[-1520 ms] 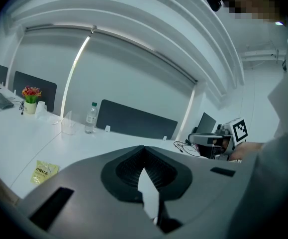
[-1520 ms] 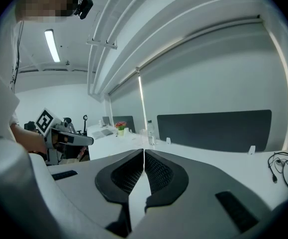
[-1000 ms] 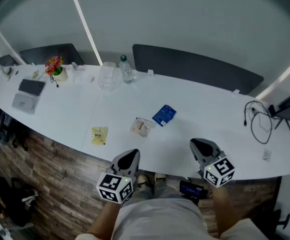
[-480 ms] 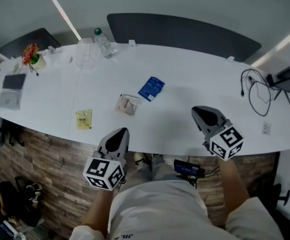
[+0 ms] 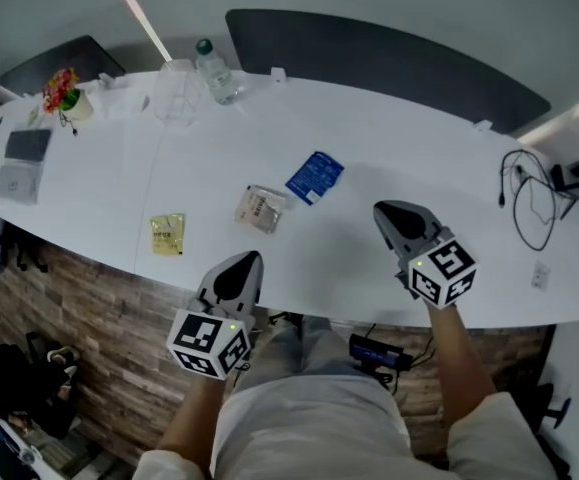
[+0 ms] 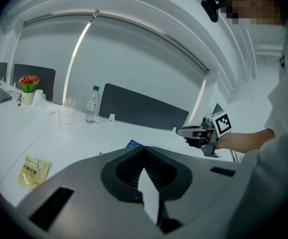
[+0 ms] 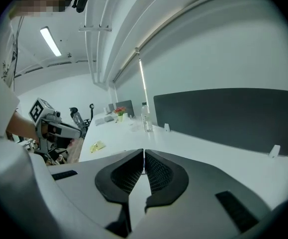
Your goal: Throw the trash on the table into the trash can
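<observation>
Trash lies on the long white table (image 5: 399, 158), and the blue packet (image 5: 315, 176) near its middle serves to place the rest. Far to the packet's left, at the table's back edge, stands a small pot of red and yellow flowers (image 5: 64, 93). A yellow packet (image 5: 167, 234) lies flat left of the blue packet and closer to the front edge; it carries red print, too small to read. A clear plastic holder (image 5: 176, 91) and a green-capped water bottle (image 5: 216, 71) stand behind and left of the blue packet, its label unreadable. The left gripper (image 5: 239, 268) hangs off the front edge, left of and nearer than the blue packet, jaws clenched on nothing. A clear wrapper (image 5: 260, 208) lies just beside the blue packet's left, not touching it. The right gripper (image 5: 397, 218) hovers over the table right of the blue packet, jaws pressed together, empty. Black cables (image 5: 529, 203) lie far right of it.
</observation>
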`<action>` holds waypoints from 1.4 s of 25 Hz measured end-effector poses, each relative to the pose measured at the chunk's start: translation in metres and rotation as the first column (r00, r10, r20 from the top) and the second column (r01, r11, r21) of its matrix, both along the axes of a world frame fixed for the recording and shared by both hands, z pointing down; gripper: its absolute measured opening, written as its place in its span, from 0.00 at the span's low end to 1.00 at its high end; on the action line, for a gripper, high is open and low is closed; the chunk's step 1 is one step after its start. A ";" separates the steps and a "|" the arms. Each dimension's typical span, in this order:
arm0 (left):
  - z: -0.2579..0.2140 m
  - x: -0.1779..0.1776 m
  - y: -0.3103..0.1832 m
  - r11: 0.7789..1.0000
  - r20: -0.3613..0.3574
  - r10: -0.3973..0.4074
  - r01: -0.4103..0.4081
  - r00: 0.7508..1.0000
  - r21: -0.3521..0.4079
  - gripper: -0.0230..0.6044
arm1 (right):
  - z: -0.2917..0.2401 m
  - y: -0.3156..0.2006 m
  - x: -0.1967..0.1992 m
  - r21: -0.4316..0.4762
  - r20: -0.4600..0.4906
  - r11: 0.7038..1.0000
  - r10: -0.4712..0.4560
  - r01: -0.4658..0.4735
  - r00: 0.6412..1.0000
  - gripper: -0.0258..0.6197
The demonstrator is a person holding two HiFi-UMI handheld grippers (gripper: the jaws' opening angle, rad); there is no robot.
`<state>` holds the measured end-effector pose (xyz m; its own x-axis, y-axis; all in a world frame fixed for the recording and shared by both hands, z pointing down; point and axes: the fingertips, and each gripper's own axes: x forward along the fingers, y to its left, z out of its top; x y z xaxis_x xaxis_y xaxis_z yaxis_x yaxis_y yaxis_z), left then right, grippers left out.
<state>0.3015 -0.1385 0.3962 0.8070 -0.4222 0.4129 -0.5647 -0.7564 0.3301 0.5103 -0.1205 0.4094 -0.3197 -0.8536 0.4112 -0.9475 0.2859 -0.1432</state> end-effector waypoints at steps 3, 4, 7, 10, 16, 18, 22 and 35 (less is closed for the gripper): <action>0.006 0.002 -0.007 1.000 0.000 -0.010 0.010 1.000 -0.003 0.04 | 0.011 -0.020 -0.003 -0.011 -0.010 1.000 -0.026 0.026 1.000 0.09; 0.008 0.002 -0.010 1.000 0.000 -0.014 0.014 1.000 -0.006 0.04 | 0.016 -0.025 -0.003 -0.019 -0.010 0.999 -0.033 0.032 0.999 0.09; 0.016 0.002 -0.019 0.999 0.004 -0.030 0.030 1.000 -0.017 0.04 | 0.028 -0.041 -0.005 -0.034 -0.003 0.998 -0.046 0.046 0.999 0.09; 0.023 0.001 -0.027 0.998 0.005 -0.051 0.051 0.999 -0.023 0.04 | 0.038 -0.054 -0.008 -0.043 0.001 0.997 -0.059 0.059 0.998 0.09; 0.033 0.002 -0.038 0.998 0.005 -0.063 0.063 0.998 -0.025 0.04 | 0.067 -0.076 -0.018 -0.089 -0.001 0.992 -0.088 0.088 0.996 0.28; 0.035 0.002 -0.037 0.998 0.006 -0.064 0.064 0.998 -0.027 0.04 | 0.081 -0.083 -0.020 -0.116 -0.023 0.989 -0.092 0.089 0.996 0.36; 0.040 -0.001 -0.033 0.997 0.008 -0.071 0.071 0.997 -0.043 0.04 | 0.105 -0.096 -0.024 -0.171 -0.034 0.982 -0.091 0.083 0.995 0.45; 0.056 -0.018 -0.036 0.990 0.023 -0.110 0.112 0.994 -0.085 0.04 | 0.154 -0.119 -0.017 -0.294 -0.126 0.953 -0.115 0.074 0.985 0.53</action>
